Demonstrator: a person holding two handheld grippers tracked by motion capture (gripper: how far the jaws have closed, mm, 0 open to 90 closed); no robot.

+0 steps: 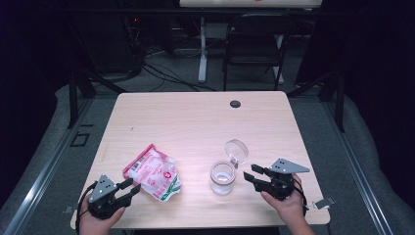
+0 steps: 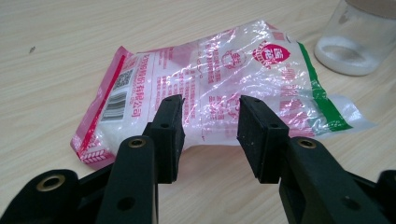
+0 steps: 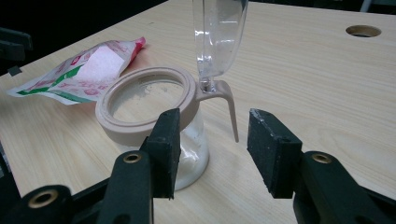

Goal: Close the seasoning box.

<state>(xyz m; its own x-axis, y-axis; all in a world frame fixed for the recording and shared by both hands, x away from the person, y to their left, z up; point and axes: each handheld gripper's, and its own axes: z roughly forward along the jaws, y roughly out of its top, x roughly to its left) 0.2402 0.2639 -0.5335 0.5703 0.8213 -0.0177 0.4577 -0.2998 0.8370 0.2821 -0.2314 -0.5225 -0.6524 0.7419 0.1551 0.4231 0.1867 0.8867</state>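
light: dim, dark surround | glare: bag | focus: sharp

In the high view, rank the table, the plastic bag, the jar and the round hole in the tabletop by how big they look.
1. Table, by far the largest.
2. Plastic bag.
3. Jar with its flipped-up lid; it looks somewhat smaller than the bag.
4. Round hole, smallest, though it lies farther from the camera, which shrinks it a little.
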